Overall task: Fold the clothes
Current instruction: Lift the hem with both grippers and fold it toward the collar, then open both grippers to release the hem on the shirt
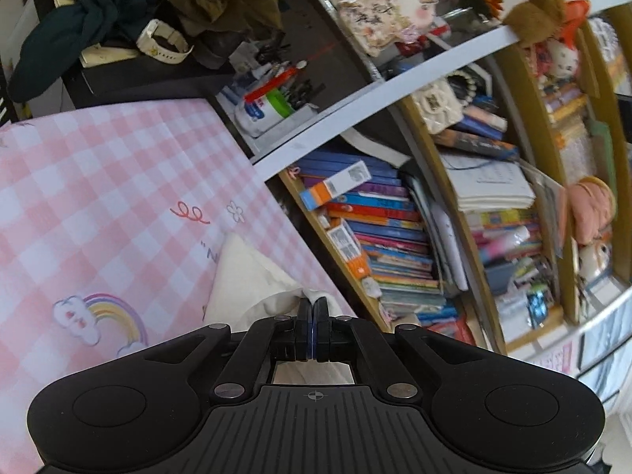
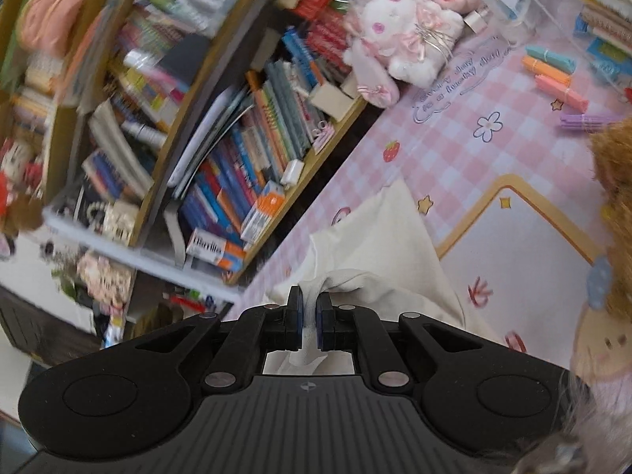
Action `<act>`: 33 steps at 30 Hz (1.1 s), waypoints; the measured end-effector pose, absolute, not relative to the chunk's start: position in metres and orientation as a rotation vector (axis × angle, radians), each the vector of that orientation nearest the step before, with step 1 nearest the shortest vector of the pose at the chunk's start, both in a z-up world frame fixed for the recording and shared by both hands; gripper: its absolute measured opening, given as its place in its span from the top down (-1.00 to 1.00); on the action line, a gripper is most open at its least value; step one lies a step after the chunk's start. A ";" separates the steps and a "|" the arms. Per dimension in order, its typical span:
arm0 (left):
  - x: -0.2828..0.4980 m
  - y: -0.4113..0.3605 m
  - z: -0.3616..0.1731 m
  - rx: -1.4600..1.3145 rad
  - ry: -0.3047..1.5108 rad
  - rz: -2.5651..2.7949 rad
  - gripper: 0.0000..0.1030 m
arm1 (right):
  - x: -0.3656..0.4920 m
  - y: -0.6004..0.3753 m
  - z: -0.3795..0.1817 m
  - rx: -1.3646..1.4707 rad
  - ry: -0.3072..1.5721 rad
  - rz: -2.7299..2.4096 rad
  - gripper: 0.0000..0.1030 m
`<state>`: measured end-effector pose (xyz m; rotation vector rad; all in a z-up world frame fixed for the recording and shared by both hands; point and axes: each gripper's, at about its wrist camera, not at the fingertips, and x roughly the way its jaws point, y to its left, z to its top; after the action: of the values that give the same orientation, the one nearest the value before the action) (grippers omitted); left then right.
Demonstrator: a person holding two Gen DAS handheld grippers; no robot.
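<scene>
A cream-white garment (image 1: 249,276) lies on the pink checked cloth (image 1: 98,197), bunched up toward the camera in the left wrist view. My left gripper (image 1: 312,302) is shut on a pinch of its edge. In the right wrist view the same cream-white garment (image 2: 375,245) spreads over the pink checked cloth (image 2: 454,138), and my right gripper (image 2: 310,296) is shut on a gathered fold that runs down between the pads. Both grippers are lifted a little over the surface. Most of the garment lies below and behind the gripper bodies, hidden.
A crowded bookshelf (image 1: 395,237) stands right along the surface's edge. Dark clothes (image 1: 118,12) and a white watch (image 1: 162,41) are piled at the far end. A white plush toy (image 2: 399,35), coloured paper rolls (image 2: 553,75) and a brown plush (image 2: 616,181) sit near the right gripper.
</scene>
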<state>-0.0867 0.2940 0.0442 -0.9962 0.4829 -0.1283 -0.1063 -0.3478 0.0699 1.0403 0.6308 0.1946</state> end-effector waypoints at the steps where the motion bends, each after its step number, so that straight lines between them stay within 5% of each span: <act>1: -0.079 0.293 0.043 -1.005 0.487 -0.118 1.00 | -0.096 -0.350 0.066 1.054 0.636 0.198 0.88; 11: 0.031 0.277 0.040 -0.990 0.513 -0.020 1.00 | 0.025 -0.367 0.026 1.129 0.692 0.223 0.88; 19: 0.097 0.267 -0.002 -0.808 0.728 0.122 0.92 | 0.111 -0.366 -0.030 1.077 0.852 0.134 0.88; 22: 0.094 0.271 -0.004 -0.815 0.757 0.123 0.72 | 0.125 -0.369 -0.046 1.065 0.913 0.098 0.77; 25: 0.087 0.274 -0.001 -0.825 0.767 0.102 0.55 | 0.123 -0.372 -0.050 1.094 0.917 0.127 0.43; 33: 0.103 0.259 -0.001 -0.679 0.866 0.045 0.59 | 0.128 -0.358 -0.042 1.041 0.961 0.147 0.43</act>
<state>0.1031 0.2595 -0.0010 -0.6789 0.8658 0.0454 0.1283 -0.3580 -0.0418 1.0412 0.9613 0.1474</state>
